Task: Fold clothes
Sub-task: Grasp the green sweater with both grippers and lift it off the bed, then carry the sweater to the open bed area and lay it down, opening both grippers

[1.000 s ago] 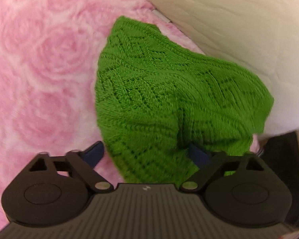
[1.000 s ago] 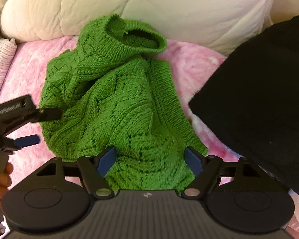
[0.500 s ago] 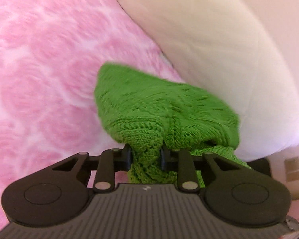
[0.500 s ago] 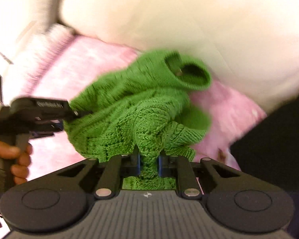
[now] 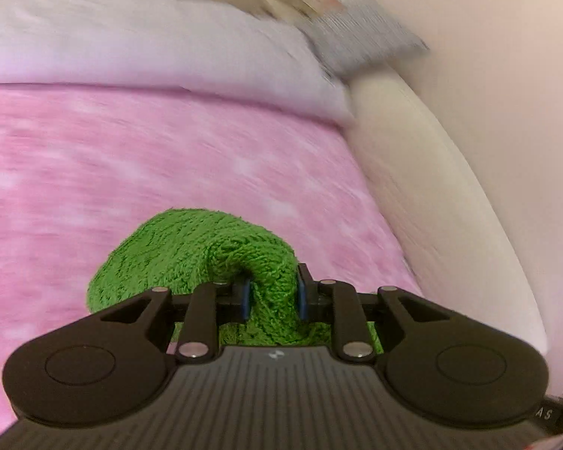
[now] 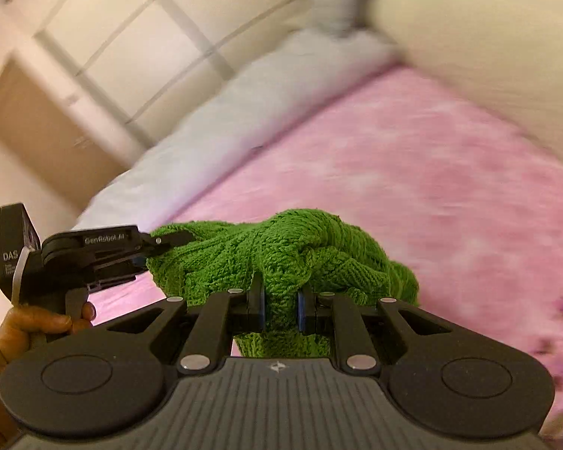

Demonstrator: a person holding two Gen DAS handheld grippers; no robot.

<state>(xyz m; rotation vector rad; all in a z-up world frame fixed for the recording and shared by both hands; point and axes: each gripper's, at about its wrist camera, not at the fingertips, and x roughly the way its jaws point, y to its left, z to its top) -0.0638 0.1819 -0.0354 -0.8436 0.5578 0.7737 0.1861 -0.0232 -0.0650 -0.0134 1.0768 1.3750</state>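
Knitwear's airborne now: green sweater (image 6: 292,258) has left the pink bed (image 5: 169,157), left claw (image 5: 272,294) and right claw (image 6: 279,305) each clamped on a bunch, ready for spreading.

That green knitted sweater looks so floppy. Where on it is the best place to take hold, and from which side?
Probably at its edge, at two spots spaced apart, coming from above. The green sweater is limp knit, so each gripper pinches a bunched fold: the right gripper and the left gripper are both shut on one, and the knit hangs between them over the pink blanket.
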